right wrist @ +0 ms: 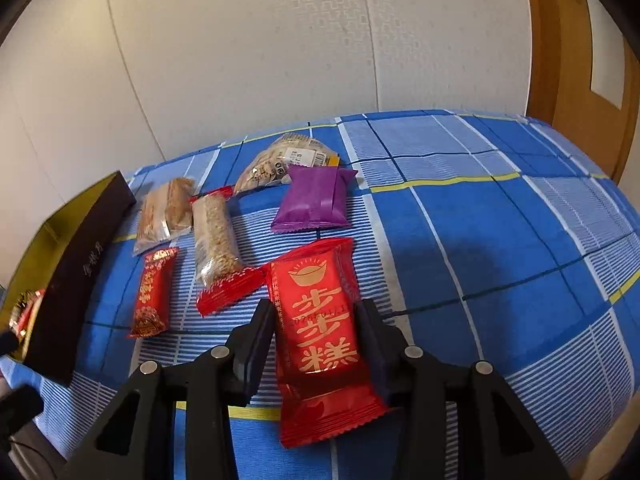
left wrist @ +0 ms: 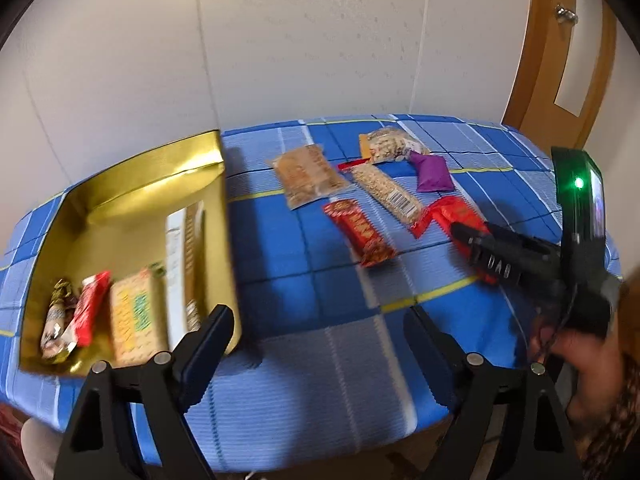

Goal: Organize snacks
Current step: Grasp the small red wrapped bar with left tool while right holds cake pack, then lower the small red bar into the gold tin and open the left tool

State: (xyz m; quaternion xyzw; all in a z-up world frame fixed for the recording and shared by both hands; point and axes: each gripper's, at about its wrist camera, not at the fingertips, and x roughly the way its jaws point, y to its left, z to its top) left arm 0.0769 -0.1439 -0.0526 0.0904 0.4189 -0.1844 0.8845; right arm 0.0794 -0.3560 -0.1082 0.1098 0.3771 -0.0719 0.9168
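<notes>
Left gripper: we find its black jaws set wide apart with nothing between them, over the table's near edge just beside the box.
Right gripper: we find its jaws closed against both long sides of the red cake packet.
Red cake packet: glossy foil pillow pack, gold characters, zigzag-crimped ends; its far end lies on the cloth.
Gold box: shiny gold card lining, open top; it holds a white-edged bar, a cream biscuit pack, a small red packet and a crinkled foil sweet.
Loose snacks on the cloth: purple pillow packet, clear-wrapped sesame bar, narrow red packet, clear biscuit pack, clear nut bag.
Tablecloth: ribbed blue check with yellow lines.
Left view only: the box's contents; a hand on the right gripper's handle.
Right view only: the box's dark brown outer wall, with faint script.
</notes>
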